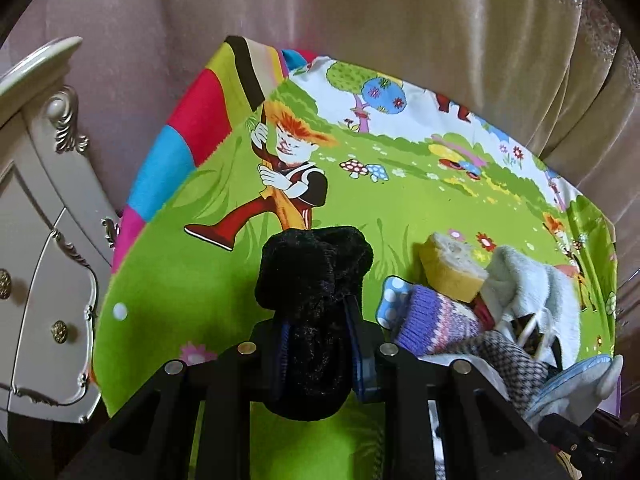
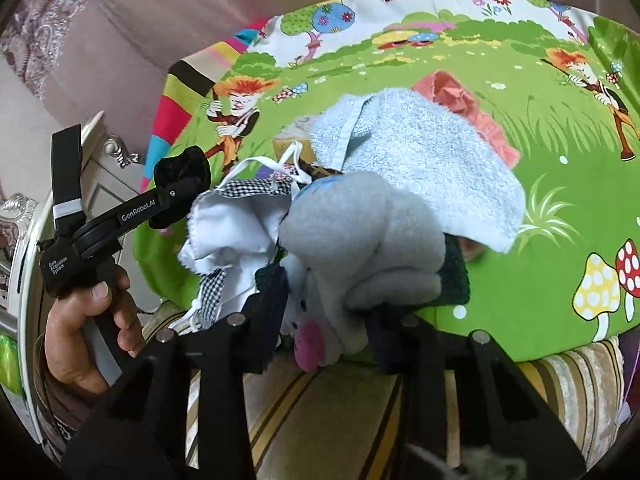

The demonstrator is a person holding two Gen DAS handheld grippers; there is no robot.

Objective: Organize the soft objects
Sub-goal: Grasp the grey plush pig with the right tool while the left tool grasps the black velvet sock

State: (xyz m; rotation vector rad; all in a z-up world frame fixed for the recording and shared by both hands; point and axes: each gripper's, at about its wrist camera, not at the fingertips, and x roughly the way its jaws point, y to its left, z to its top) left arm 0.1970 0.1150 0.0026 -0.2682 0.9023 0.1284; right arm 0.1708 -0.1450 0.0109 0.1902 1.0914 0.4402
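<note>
My left gripper point(image 1: 318, 320) is shut on a black fuzzy sock point(image 1: 316, 280) and holds it above the green cartoon cloth point(image 1: 200, 248); it also shows in the right wrist view point(image 2: 182, 184). My right gripper point(image 2: 326, 304) is shut on a grey plush toy point(image 2: 360, 240) with a pink part at the near edge of the cloth. A pile lies beside it: a light blue towel point(image 2: 424, 152), a checked white cloth point(image 2: 232, 216), a purple knit sock point(image 1: 436, 316), a yellow sponge point(image 1: 448, 264) and an orange cloth point(image 2: 460, 100).
A cream carved cabinet point(image 1: 48, 240) stands left of the table. Pink and beige curtains point(image 1: 400, 20) hang behind. A striped cushion point(image 2: 320, 420) lies below the near table edge. A dark green cloth point(image 2: 456, 276) sits under the plush toy.
</note>
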